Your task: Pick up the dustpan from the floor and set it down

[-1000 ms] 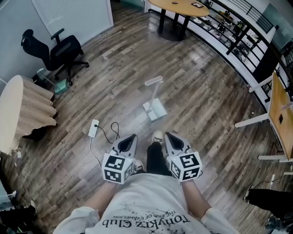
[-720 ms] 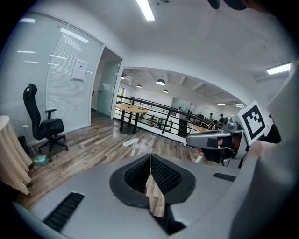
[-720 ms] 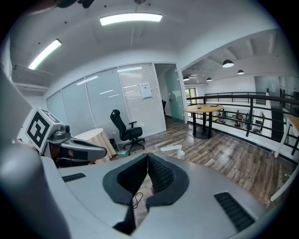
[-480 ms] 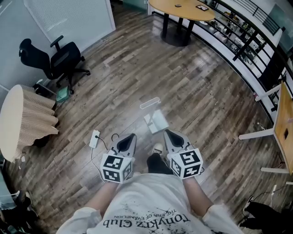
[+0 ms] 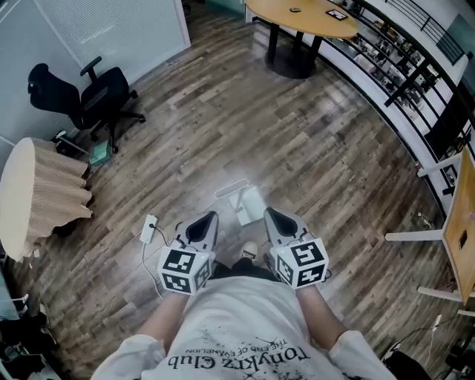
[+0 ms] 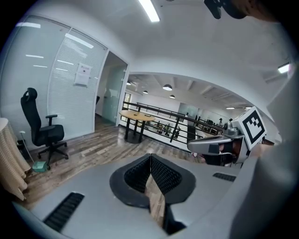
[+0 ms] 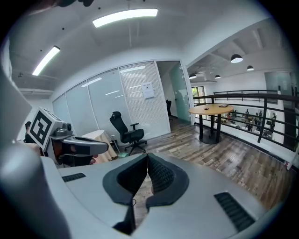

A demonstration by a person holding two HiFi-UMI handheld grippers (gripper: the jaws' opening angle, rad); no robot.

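Note:
A white dustpan [image 5: 250, 203] with a long handle [image 5: 231, 189] lies on the wooden floor in the head view, just beyond both grippers. My left gripper [image 5: 210, 216] is held in front of the person's body, to the near left of the pan, its jaws closed with nothing between them. My right gripper [image 5: 269, 212] is level with it, to the pan's near right, also closed and empty. In the left gripper view the pads [image 6: 150, 157] meet at the tip. The right gripper view shows its pads [image 7: 147, 156] touching too. Neither gripper view shows the dustpan.
A white power strip [image 5: 149, 228] with a black cable lies left of the left gripper. A black office chair [image 5: 85, 89] and a cloth-covered round table [image 5: 30, 185] stand at the left. A round wooden table [image 5: 304, 15] and a black railing [image 5: 401, 67] are beyond.
The person has walked forward: the dustpan has drawn closer and now lies right beyond the gripper tips. Both grippers stayed shut and side by side.

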